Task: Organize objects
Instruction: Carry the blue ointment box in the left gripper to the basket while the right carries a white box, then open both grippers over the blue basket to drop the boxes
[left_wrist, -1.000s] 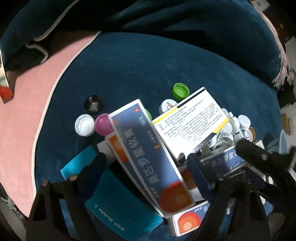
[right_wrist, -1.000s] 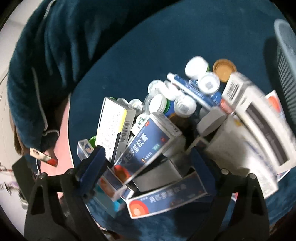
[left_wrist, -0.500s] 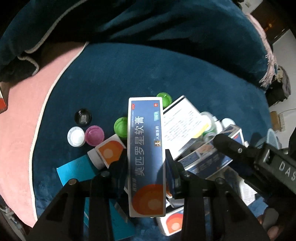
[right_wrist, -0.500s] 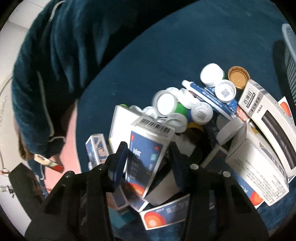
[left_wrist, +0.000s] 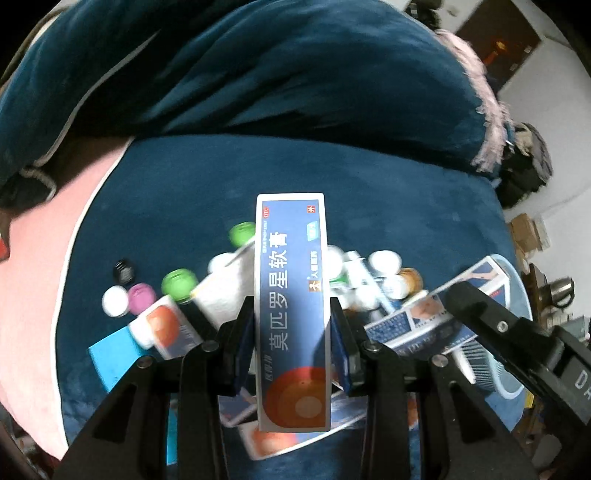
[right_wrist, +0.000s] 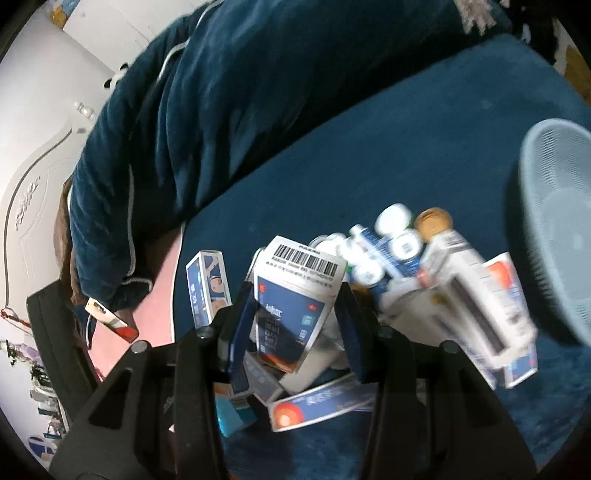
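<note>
Now left tool pinching long blue box, right tool seemingly pinching barcoded box.

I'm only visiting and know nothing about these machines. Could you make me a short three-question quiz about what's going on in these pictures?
1. True or false: the left tongs grip a long blue box.
2. What is printed on the top flap of the box in the right tongs?
3. The grey basket in the right view looks: A) full of boxes, B) without boxes, C) upside down.

Key: 1 true; 2 a barcode; 3 B.
</note>
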